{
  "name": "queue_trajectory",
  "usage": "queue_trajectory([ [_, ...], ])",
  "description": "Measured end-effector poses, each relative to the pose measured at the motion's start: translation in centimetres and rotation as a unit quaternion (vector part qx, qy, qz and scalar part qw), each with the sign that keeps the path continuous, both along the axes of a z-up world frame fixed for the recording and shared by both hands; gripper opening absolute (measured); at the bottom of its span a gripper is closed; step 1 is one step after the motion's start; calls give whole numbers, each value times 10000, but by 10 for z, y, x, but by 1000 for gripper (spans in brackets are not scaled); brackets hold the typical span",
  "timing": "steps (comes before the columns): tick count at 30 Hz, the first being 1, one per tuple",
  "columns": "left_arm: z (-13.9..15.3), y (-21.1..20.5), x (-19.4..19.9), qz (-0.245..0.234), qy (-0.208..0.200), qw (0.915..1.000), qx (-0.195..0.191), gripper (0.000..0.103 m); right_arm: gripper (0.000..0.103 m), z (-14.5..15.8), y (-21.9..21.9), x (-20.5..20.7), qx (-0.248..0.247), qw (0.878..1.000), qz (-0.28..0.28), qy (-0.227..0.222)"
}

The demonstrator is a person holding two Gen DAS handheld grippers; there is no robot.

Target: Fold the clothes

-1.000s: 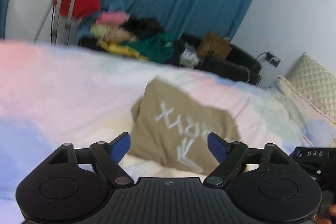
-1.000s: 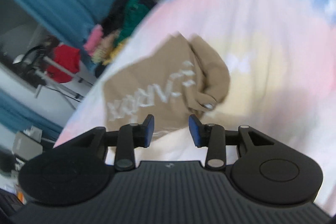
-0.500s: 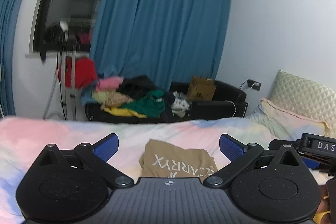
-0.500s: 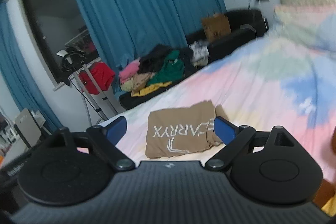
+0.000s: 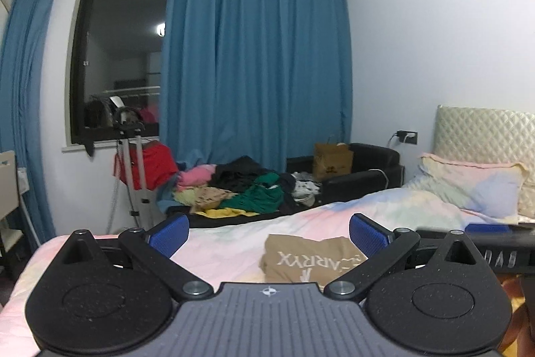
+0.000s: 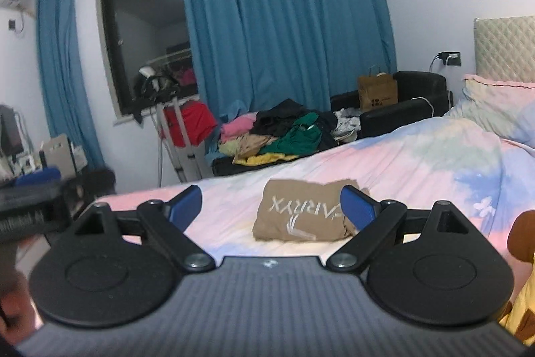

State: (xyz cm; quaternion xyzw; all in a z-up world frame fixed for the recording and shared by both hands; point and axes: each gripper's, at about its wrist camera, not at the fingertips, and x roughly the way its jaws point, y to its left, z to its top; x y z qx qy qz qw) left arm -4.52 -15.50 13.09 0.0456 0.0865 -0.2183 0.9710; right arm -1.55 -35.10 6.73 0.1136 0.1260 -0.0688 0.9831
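A tan shirt with white lettering lies folded into a rectangle on the pastel bedsheet; it shows in the left wrist view (image 5: 307,258) and the right wrist view (image 6: 301,213). My left gripper (image 5: 269,231) is open and empty, held back and above the bed, short of the shirt. My right gripper (image 6: 271,206) is open and empty too, also drawn back from the shirt. The right gripper's body shows at the right edge of the left wrist view (image 5: 485,248).
A pile of mixed clothes (image 5: 240,186) lies on a dark bench past the bed's far edge. A black armchair with a paper bag (image 5: 332,159) stands to its right. A pillow (image 5: 474,186) and headboard are at the right. Blue curtains cover the far wall.
Both grippers opened wide, let go of the shirt, and pulled back and up from the bed. The shirt now lies flat and folded on the sheet.
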Motion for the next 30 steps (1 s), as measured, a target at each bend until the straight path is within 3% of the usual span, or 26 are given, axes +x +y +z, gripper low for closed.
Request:
queue_trajectory([
  [9,-32,22,-18,247,10,9997,26,103,91,-40,24,-6,-265,9995,-59,-160],
  [24,-92,34,-2,113,331,9993,-109,103,91,-98,27,11,-467,9980,-431,10],
  [30,-106,33,2,187,336,9992,-63,103,91,-107,30,11,-519,9974,-488,68],
])
